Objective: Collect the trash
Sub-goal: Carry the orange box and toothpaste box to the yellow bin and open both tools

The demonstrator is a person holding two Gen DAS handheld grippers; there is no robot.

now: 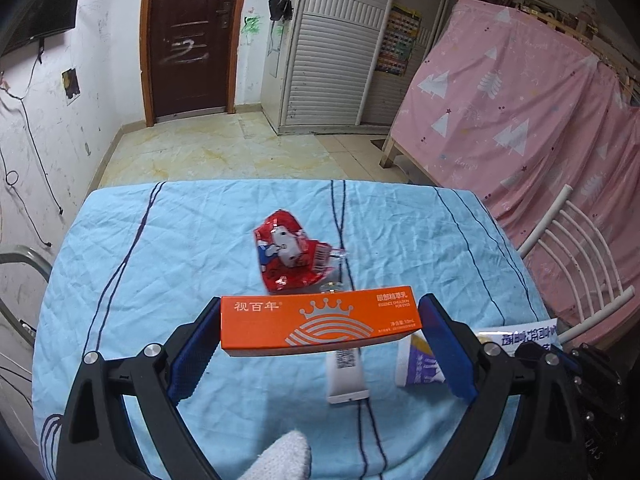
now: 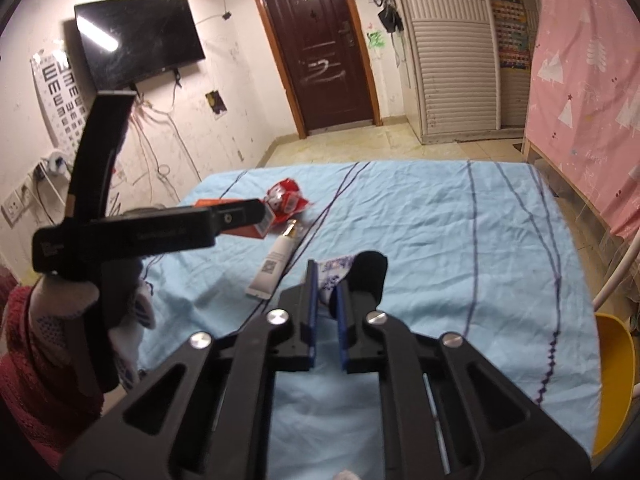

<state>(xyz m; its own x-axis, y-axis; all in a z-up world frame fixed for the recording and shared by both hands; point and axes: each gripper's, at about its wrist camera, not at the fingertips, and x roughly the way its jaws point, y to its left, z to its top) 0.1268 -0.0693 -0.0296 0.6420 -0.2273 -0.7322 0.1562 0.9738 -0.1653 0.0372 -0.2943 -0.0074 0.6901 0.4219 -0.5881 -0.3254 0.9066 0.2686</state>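
My left gripper point(image 1: 320, 330) is shut on an orange carton point(image 1: 320, 326), gripped end to end between its blue pads and held above the blue tablecloth point(image 1: 160, 260). Beyond the carton lies a red cartoon snack wrapper point(image 1: 292, 256). A white tube point(image 1: 346, 376) lies under it. My right gripper point(image 2: 326, 280) is shut on a white and purple printed wrapper point(image 2: 334, 272), lifted just off the cloth. The right wrist view also shows the left gripper point(image 2: 240, 216) with the carton point(image 2: 260, 230), the tube point(image 2: 272, 268) and the red wrapper point(image 2: 286, 198).
A white slatted chair point(image 1: 580, 260) stands at the table's right side, with a pink-draped frame point(image 1: 520, 100) behind it. Something yellow point(image 2: 612, 360) sits by the near right corner. A gloved hand point(image 2: 60, 312) holds the left gripper. Tiled floor runs to a brown door point(image 1: 188, 40).
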